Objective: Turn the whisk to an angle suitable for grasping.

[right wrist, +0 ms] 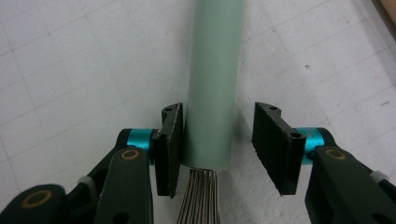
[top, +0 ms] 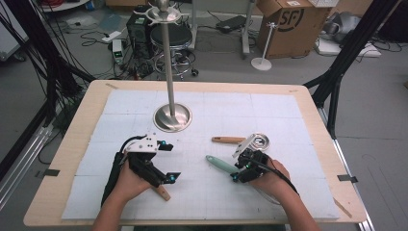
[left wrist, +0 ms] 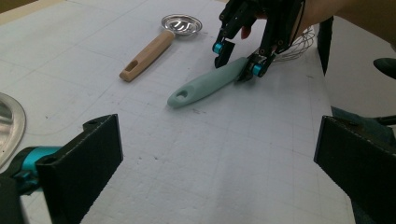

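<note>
Whisk (top: 219, 164) with a green handle lies on the bench's white mat (top: 288, 192), its handle between the right gripper's (right wrist: 217, 144) parted jaws, one touching. The left gripper (left wrist: 215, 158) hovers nearby, jaws wide apart.

We hold the left gripper (top: 166, 161) at 8 o'clock on the worktop, jaws wide apart. The right gripper (right wrist: 218, 140) sits at 4 o'clock, jaws parted, one touching a handle, the other off it.
</note>
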